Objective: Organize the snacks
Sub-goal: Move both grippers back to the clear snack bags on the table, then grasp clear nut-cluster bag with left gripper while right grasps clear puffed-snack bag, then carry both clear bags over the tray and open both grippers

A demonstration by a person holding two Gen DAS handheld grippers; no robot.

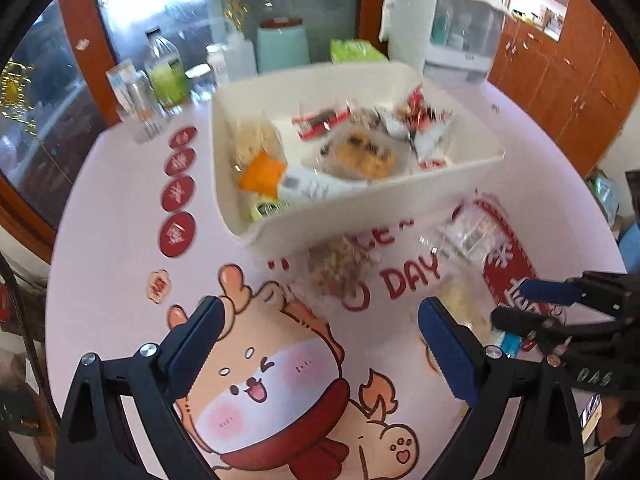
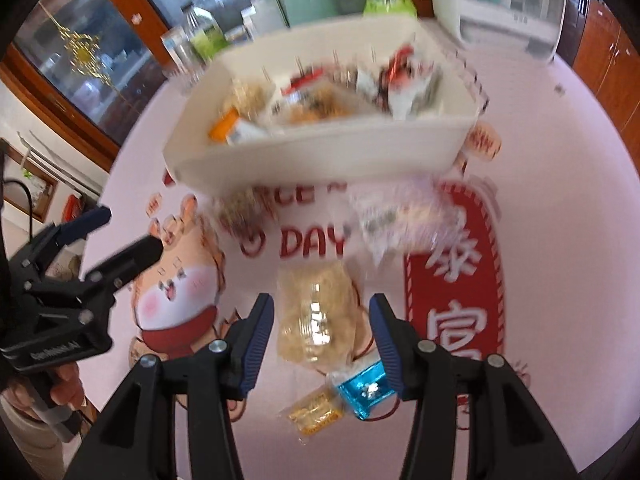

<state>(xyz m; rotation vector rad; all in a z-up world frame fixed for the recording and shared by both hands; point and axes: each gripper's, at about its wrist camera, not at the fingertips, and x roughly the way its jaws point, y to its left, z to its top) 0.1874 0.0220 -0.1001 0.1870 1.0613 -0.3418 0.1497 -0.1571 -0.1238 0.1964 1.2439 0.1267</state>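
A white bin (image 1: 460, 170) (image 2: 320, 156) holding several wrapped snacks sits on the pink cartoon tablecloth. Loose snacks lie in front of it: a brownish packet (image 1: 340, 264) (image 2: 240, 212), a clear crinkly packet (image 1: 472, 228) (image 2: 400, 212), a beige clear bag (image 2: 316, 312), a blue foil packet (image 2: 366, 392) and a small yellow packet (image 2: 316, 414). My left gripper (image 1: 318, 328) (image 2: 130, 230) is open and empty above the cartoon animal. My right gripper (image 2: 322, 320) (image 1: 516, 304) is open, its fingers on either side of the beige bag, above it.
Bottles and jars (image 1: 160, 76), a teal canister (image 1: 280, 46), a green pack (image 1: 354, 51) and a white organiser (image 1: 448, 24) stand behind the bin. Wooden cabinets (image 1: 568, 80) are at the right. Red round stickers (image 1: 178, 192) mark the cloth at the left.
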